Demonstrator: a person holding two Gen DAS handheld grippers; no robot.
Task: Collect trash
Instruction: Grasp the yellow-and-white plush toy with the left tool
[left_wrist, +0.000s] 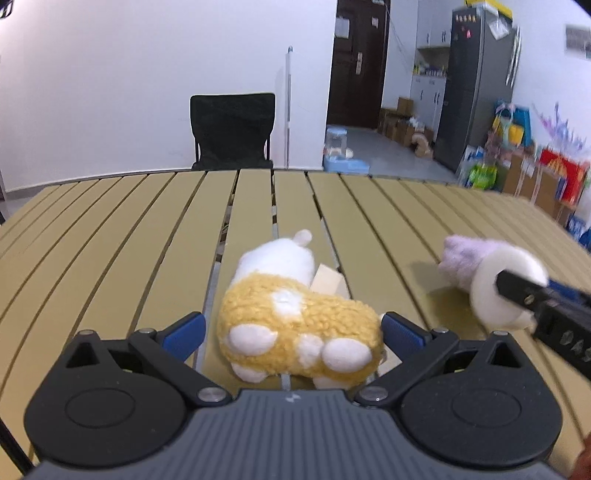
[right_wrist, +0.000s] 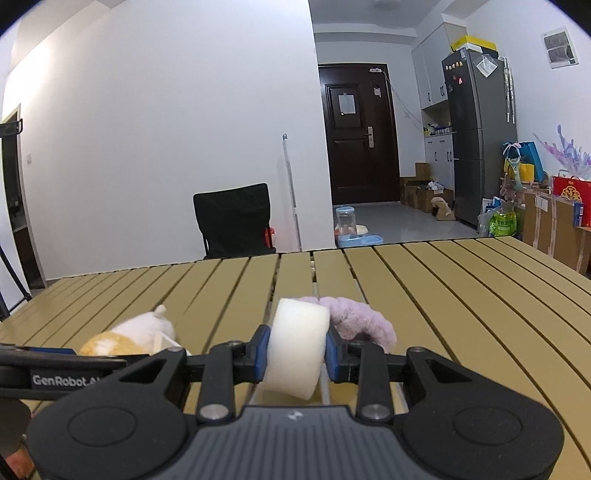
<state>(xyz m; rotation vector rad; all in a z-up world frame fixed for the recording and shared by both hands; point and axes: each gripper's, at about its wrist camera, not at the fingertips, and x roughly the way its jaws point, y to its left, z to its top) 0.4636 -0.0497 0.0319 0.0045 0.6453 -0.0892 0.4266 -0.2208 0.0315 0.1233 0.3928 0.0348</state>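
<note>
A yellow and white plush toy (left_wrist: 295, 314) lies on the slatted tan table (left_wrist: 110, 236) between the blue pads of my left gripper (left_wrist: 293, 332), which stands open around it. The right pad sits close to the plush and the left pad is apart from it. A pale wooden block (left_wrist: 327, 280) peeks out behind the toy. My right gripper (right_wrist: 295, 354) is shut on a white foam ring (right_wrist: 297, 349), held just above the table. A fluffy lilac item (right_wrist: 358, 321) lies right behind the ring. The plush toy (right_wrist: 129, 336) appears at the left in the right wrist view.
A black chair (right_wrist: 234, 219) stands behind the table's far edge. Beyond are a white pole (right_wrist: 291, 188), a blue pet feeder (right_wrist: 351, 229), a dark door, a grey fridge (right_wrist: 476, 136) and boxes and bags at the right.
</note>
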